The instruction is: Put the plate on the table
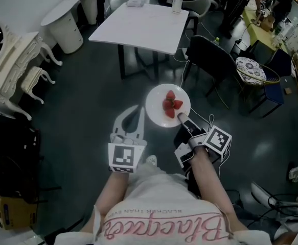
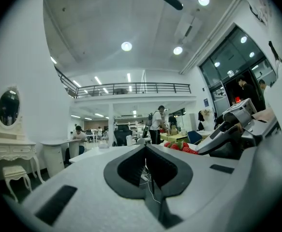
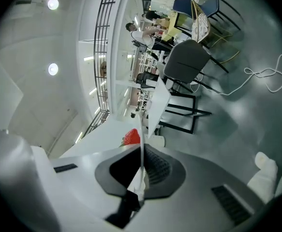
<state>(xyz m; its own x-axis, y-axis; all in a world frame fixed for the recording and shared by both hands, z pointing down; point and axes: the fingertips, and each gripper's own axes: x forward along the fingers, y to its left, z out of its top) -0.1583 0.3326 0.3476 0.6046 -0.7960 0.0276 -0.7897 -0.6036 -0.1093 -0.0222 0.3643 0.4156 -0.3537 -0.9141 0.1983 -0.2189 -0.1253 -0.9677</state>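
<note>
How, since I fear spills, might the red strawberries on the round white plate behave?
The red strawberries lie loose on the round white plate, so they would likely slide or roll if it tilts. Held only at its rim by the right tongs, it could tip.

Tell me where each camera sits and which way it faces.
Head view: on the person's head, facing steeply down at plate, left claw, right claw, forearms.
Left gripper view: on the left claw, facing level across the room; shut jaws show.
Right gripper view: on the right claw, rolled sideways, facing the table; its jaws pinch the plate.
Shared: strawberries in all three.
</note>
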